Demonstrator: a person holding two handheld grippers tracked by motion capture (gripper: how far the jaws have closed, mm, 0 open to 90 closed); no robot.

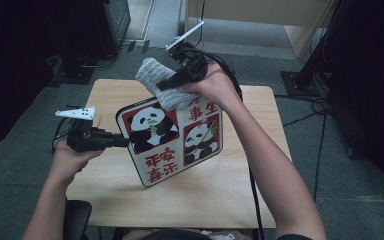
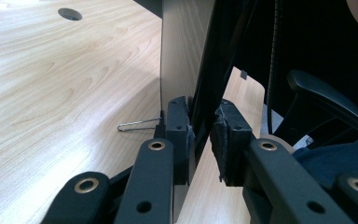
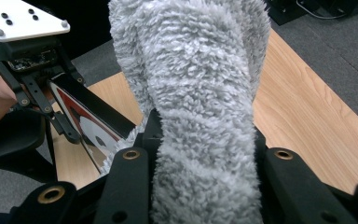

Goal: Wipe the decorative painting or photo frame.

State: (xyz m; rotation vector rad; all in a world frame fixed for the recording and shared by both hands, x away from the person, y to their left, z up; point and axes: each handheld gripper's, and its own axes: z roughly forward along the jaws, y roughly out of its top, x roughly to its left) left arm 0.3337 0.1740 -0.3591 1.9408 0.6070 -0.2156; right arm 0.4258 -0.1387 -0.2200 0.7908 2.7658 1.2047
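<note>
The panda tray [image 1: 172,140] is held tilted above the middle of the desk [image 1: 220,200], its printed face up toward the high camera, its lower corner close to the wood. The left tongs [image 1: 122,142] are clamped on its rim at nine o'clock; in the left gripper view the pads [image 2: 179,126] pinch the thin edge [image 2: 200,93] from both sides. At twelve o'clock the grey fluffy cloth [image 1: 162,82] lies against the tray's upper edge, gripped tight in the right tongs [image 1: 162,86], whose jaws squeeze the pile in the right gripper view [image 3: 200,116]. A paper clip [image 2: 137,125] lies on the desk beside the left tongs. Beyond the desk, at one o'clock, cables [image 1: 307,107] trail over the grey floor [image 1: 360,200].
</note>
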